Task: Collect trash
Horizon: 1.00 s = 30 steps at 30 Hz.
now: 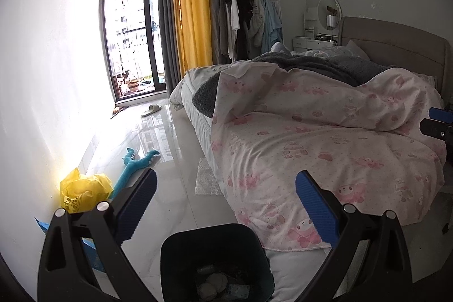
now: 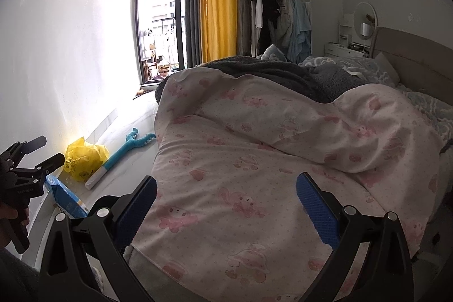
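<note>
Bin (image 1: 215,259) stands on the floor just below the left gripper (image 1: 226,203), at the foot corner of the bed (image 1: 311,137); pale wads and scraps lie in its bottom. Left gripper's jaws wide apart, holding nothing. Right gripper (image 2: 226,203) hovers over the pink quilt, jaws equally wide, also empty.

Loose items on the floor by the left wall: a crumpled yellow bag (image 1: 82,188), a flat blue box (image 2: 66,197) near it, a white tube or roll (image 2: 94,179) beside the bag, and a clear sheet of bubble wrap (image 1: 208,177) against the bed's side. A teal plush toy (image 1: 138,163) lies among them; it is likely not trash.

Step in hand, as judged: between picks, both grippers free, with some trash already in the bin and more apparently still out. The next pick would call for a low reach to floor level and a pinch on thin, slack plastic that may slip or balloon.

Floor is glossy pale tile, glaring near the balcony door (image 1: 133,19). A slipper (image 1: 151,110) sits further down. Yellow curtain (image 1: 192,4), clothes rack, and air conditioner lie beyond.
</note>
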Each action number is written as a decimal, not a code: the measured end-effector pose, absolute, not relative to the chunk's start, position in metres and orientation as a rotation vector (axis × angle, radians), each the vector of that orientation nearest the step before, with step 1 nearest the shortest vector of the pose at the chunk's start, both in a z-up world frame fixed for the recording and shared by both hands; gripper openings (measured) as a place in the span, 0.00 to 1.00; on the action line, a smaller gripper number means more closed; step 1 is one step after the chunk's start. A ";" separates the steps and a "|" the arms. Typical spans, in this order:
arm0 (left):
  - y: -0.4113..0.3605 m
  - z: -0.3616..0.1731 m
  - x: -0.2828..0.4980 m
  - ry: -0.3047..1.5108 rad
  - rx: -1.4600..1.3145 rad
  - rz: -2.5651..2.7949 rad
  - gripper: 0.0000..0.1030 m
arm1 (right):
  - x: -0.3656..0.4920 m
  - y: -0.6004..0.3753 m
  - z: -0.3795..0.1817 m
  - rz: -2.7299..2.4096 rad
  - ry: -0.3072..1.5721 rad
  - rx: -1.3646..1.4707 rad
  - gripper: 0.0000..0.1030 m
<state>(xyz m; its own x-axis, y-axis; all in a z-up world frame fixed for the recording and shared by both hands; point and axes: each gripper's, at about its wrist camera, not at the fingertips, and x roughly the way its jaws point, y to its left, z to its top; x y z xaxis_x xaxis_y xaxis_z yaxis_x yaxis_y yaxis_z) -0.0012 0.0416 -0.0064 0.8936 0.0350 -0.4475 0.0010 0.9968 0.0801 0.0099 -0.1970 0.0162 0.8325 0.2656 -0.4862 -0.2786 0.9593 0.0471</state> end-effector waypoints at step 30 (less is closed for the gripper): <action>0.040 0.002 -0.006 0.406 0.041 0.024 0.97 | 0.002 -0.190 0.023 0.291 0.457 -0.064 0.97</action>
<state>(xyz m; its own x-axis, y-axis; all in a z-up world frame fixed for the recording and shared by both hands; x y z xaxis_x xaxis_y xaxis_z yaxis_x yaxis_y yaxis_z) -0.0060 0.0398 0.0023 0.9184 0.0312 -0.3945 -0.0149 0.9989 0.0444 0.0021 -0.1895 0.0235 0.8570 0.2621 -0.4436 -0.2908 0.9568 0.0036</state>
